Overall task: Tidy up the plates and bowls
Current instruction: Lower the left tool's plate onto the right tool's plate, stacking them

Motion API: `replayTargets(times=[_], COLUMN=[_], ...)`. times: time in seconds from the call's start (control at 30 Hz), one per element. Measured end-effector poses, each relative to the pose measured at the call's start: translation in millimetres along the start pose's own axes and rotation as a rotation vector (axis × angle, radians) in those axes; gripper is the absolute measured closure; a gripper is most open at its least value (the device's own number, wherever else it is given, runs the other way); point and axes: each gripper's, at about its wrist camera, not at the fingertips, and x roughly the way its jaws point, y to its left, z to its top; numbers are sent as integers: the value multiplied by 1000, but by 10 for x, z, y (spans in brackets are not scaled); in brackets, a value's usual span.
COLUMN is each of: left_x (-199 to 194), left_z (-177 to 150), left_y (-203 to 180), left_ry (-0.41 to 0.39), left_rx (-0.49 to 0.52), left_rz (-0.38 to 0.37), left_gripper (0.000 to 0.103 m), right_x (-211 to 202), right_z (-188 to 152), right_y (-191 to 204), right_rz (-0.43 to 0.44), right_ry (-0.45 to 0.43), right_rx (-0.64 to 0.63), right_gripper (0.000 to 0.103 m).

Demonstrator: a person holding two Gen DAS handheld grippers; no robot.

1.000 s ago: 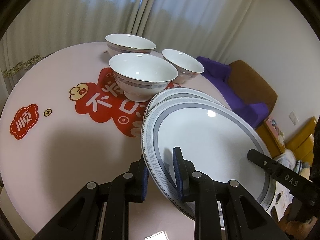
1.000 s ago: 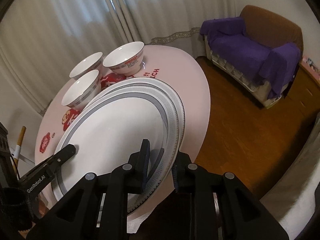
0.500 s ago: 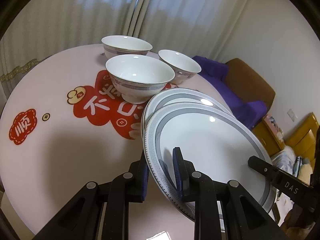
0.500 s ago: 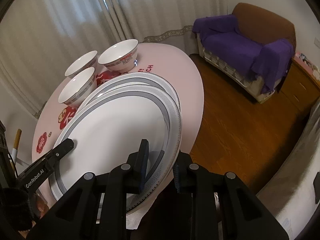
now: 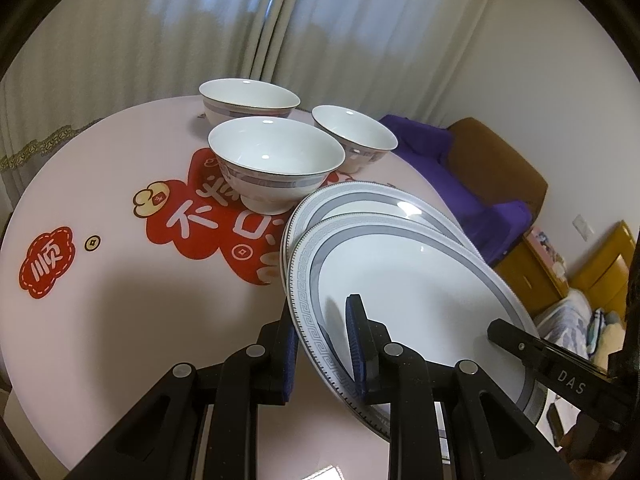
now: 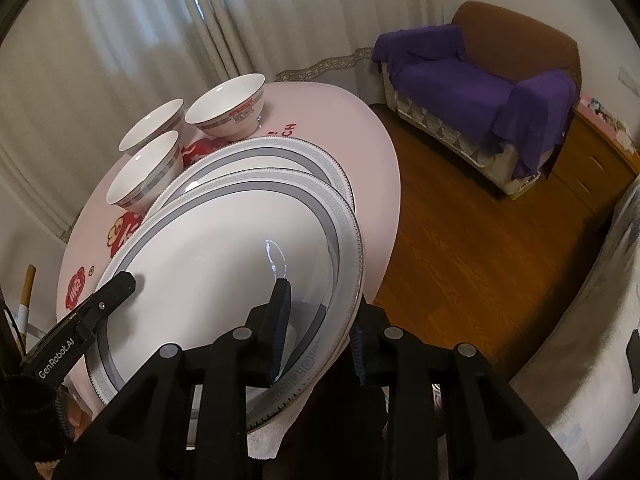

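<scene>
From the left wrist view, the left claw point(image 5: 322, 338) pinches the near-left rim of the upper plate point(image 5: 404, 292), one blue pad under the rim and one on the white face. This plate is tilted and overlaps a second plate point(image 5: 360, 204) with the same grey key-pattern band, which lies just behind it on the round pink counter point(image 5: 100, 300). At the plate's right edge the other tool's black finger, printed "DAS", reaches onto the rim. Three white bowls sit upright beyond the plates: the nearest bowl point(image 5: 276, 160) just beside the lower plate, the far bowl point(image 5: 248, 98) behind it, the right bowl point(image 5: 354, 136) close by. The counter carries red stickers with white Chinese characters; one at the left reads "顺". A purple-covered sofa point(image 5: 472, 184) stands at the right

From the right wrist view, the right claw point(image 6: 318, 330) grips the same upper plate point(image 6: 224, 264) at its near-right rim, one pad on the white face and the other below the edge. The left tool's finger, marked "GenRobot.AI", lies on the plate's left rim. The second plate point(image 6: 288, 156) shows behind it, with the three bowls point(image 6: 146, 174) clustered at the counter's point(image 6: 360, 140) far side. Red letters ending in "CH" are printed on the counter near the bowls. The sofa point(image 6: 476, 80) stands on a wooden floor point(image 6: 472, 240)
</scene>
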Motion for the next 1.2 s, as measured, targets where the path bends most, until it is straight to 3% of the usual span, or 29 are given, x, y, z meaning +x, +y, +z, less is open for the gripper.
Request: replayTargets(times=[0.2, 0.57, 1.2], left_x=[14, 69, 263], left_z=[7, 33, 97], left_y=[-1, -44, -72], left_ry=[-3, -14, -20], left_rx=[5, 35, 77], left_rz=[5, 48, 111], left_gripper=[83, 83, 82], right_x=[64, 201, 445], right_z=[34, 96, 253], right_y=[-62, -144, -176], right_rz=[1, 20, 33], right_ry=[-9, -33, -47], right_rx=[14, 18, 8], right_gripper=[62, 52, 50])
